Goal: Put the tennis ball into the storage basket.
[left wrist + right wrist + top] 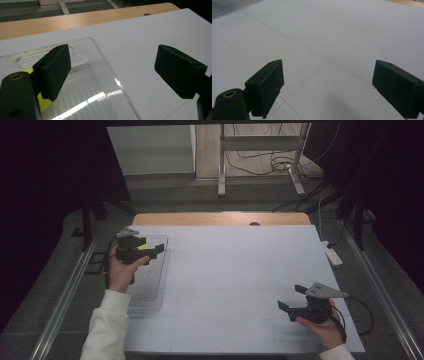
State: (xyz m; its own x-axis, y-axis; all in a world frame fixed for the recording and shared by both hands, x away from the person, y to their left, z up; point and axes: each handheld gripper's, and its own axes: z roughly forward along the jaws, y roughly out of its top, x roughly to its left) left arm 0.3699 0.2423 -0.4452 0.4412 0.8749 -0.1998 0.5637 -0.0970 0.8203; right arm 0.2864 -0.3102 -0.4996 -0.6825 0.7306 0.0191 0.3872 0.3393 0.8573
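My left claw (152, 251): jaws spread wide, empty, over the clear plastic tray (150, 287) at the frame's left. My right claw (292, 297): jaws spread, empty, lower right, above the bare white tabletop (240, 270).

Dark curtains (45, 175), grey floor (240, 200)
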